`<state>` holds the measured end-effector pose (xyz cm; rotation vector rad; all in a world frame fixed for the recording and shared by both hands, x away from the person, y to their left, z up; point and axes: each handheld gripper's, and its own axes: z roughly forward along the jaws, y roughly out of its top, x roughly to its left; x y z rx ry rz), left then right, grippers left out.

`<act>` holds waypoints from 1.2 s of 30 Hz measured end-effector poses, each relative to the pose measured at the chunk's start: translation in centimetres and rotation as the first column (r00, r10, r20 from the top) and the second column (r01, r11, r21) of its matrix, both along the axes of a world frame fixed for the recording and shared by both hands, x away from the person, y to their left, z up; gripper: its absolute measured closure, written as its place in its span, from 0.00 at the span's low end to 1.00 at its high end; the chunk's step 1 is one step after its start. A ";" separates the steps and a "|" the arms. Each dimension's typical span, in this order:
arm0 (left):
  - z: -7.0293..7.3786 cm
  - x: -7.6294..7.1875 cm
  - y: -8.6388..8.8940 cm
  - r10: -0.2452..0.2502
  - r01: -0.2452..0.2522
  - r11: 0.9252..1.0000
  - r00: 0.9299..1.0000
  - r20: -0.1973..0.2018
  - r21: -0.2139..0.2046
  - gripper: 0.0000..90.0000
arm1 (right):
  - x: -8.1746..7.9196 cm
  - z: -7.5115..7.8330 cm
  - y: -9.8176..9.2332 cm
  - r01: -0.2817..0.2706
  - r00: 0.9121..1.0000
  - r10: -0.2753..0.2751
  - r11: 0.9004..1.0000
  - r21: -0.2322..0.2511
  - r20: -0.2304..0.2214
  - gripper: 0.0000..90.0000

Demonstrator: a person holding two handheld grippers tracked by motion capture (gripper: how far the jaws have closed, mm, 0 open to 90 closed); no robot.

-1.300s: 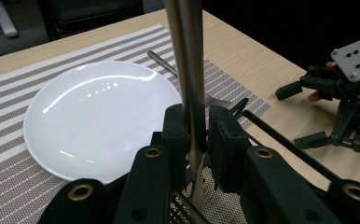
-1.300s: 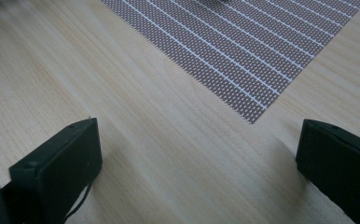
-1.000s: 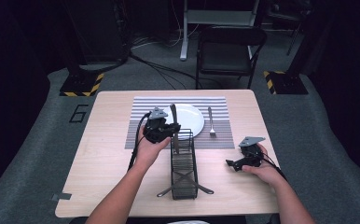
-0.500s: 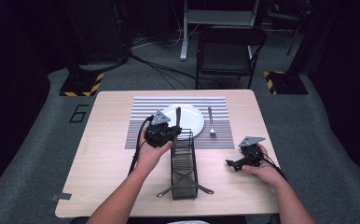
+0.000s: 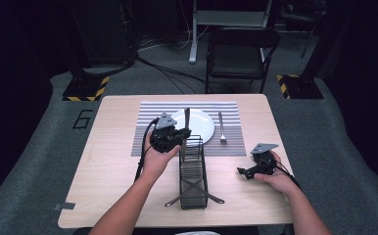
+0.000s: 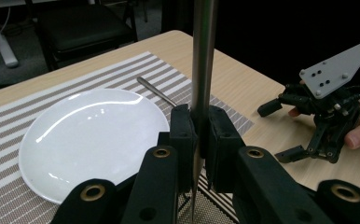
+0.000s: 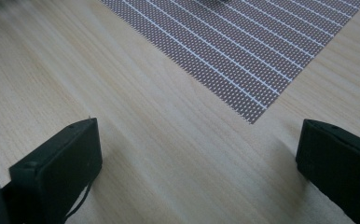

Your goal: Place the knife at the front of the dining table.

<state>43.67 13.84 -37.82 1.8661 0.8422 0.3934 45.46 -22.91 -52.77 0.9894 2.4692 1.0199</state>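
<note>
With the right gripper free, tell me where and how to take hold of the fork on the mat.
Grip the fork at mid-handle, from straight above with the jaws across its width. It lies flat on the striped mat, right of the plate, its thin handle running away from the person, so a side approach would probably slip. The right gripper is open.

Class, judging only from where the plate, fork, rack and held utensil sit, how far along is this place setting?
Done: plate on the striped placemat, fork to its right. In hand: left gripper clamps an upright metal utensil above the wire rack. Left: laying it beside the plate; right gripper rests open.
</note>
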 end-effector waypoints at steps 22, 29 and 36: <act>4.8 0.0 -0.2 0.000 0.000 1.000 0.997 0.071 -0.008 0.92 | 0.0 0.0 0.0 0.000 1.000 0.000 1.000 0.000 0.000 0.00; 6.2 0.2 0.4 0.021 -0.020 1.000 0.995 0.098 -0.008 0.92 | 0.0 0.0 0.0 0.000 1.000 0.000 1.000 0.000 0.000 0.00; 6.6 0.7 1.6 0.048 -0.046 0.999 0.994 0.094 -0.023 0.92 | 0.0 0.0 0.0 0.000 1.000 0.000 1.000 0.000 0.000 0.00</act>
